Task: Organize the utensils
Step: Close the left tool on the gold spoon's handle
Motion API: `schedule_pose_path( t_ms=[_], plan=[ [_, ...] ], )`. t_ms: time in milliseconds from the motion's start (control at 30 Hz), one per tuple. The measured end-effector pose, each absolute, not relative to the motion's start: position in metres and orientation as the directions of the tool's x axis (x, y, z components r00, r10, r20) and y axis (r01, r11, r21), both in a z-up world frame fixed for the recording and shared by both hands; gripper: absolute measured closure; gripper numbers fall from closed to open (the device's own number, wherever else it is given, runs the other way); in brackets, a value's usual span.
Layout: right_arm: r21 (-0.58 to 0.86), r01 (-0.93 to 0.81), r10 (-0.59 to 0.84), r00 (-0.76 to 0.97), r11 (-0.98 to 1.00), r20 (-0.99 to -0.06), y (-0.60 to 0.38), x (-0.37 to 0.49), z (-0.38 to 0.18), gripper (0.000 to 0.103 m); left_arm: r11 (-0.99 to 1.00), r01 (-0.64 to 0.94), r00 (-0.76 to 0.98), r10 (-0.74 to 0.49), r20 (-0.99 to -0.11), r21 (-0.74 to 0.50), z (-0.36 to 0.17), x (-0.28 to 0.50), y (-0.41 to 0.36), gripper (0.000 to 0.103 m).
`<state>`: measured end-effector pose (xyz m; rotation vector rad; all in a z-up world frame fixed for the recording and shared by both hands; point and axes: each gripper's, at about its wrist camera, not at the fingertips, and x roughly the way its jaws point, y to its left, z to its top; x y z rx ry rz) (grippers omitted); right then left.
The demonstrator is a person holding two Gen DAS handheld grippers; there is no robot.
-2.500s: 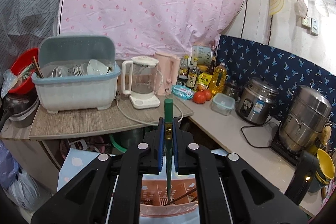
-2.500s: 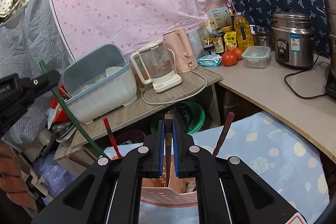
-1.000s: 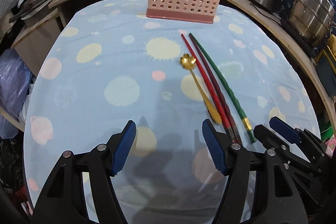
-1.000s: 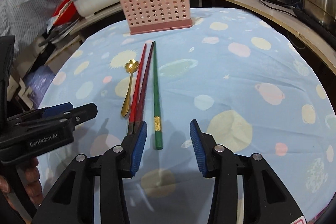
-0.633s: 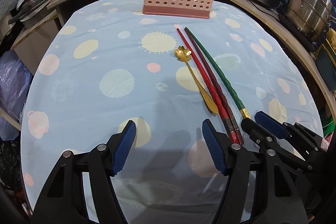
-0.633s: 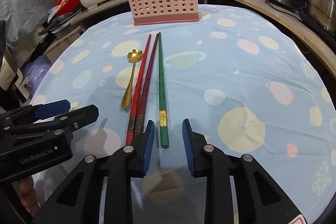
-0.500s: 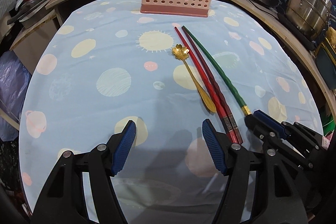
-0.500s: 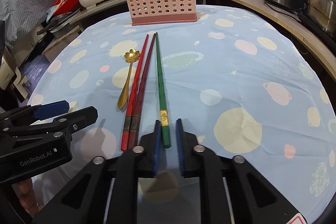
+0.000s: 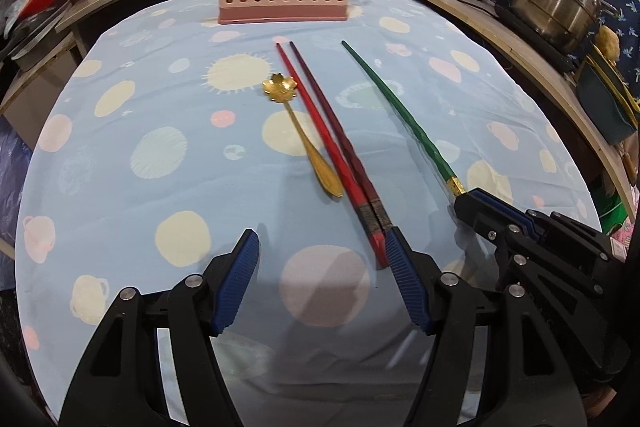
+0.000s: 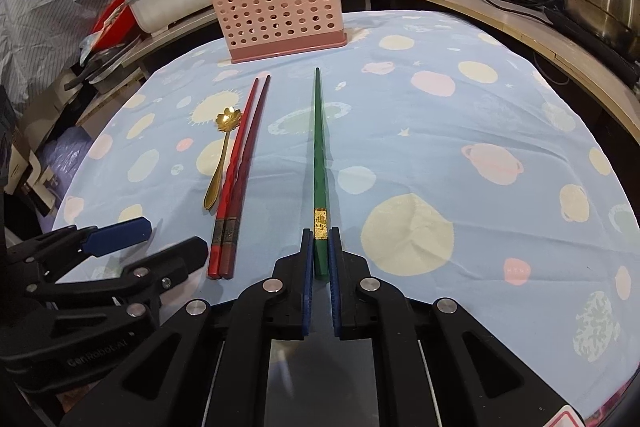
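The surface (image 10: pixel 460 155), under a blue planet-print cloth, carries a pink utensil basket (image 10: pixel 276 15) at its far edge. The right gripper (image 10: pixel 319 259) has just closed from open onto the near end of the green chopstick (image 10: pixel 319 155), which has swung away from the red chopstick pair (image 10: pixel 236 183) and gold spoon (image 10: pixel 219 163) toward the right edge. I judge it ready to lift. The left gripper (image 9: pixel 320 263) hangs wide open, empty, at the near edge

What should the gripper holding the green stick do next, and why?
Probably lift it. The right gripper is shut on the green chopstick, which points toward the pink holder where other chopsticks already stand. The left gripper is open.
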<state>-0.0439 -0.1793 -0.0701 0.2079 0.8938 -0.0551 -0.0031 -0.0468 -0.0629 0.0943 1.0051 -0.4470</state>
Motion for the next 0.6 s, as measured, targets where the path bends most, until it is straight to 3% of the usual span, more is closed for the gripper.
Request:
schedule_pose_path(
  t_ms=[433,600],
  plan=[
    [0.194,0.144,0.065,0.618,0.97,-0.783,-0.183,-0.041,-0.074,0.096,0.94,0.313,0.473,-0.279,-0.836,-0.137,-0.067,0.037,-0.043,0.042],
    [0.194,0.144,0.066,0.617,0.97,-0.784,-0.183,-0.041,-0.074,0.096,0.943,0.324,0.498,-0.242,-0.833,-0.079,-0.07,0.041,-0.051,0.051]
  ],
)
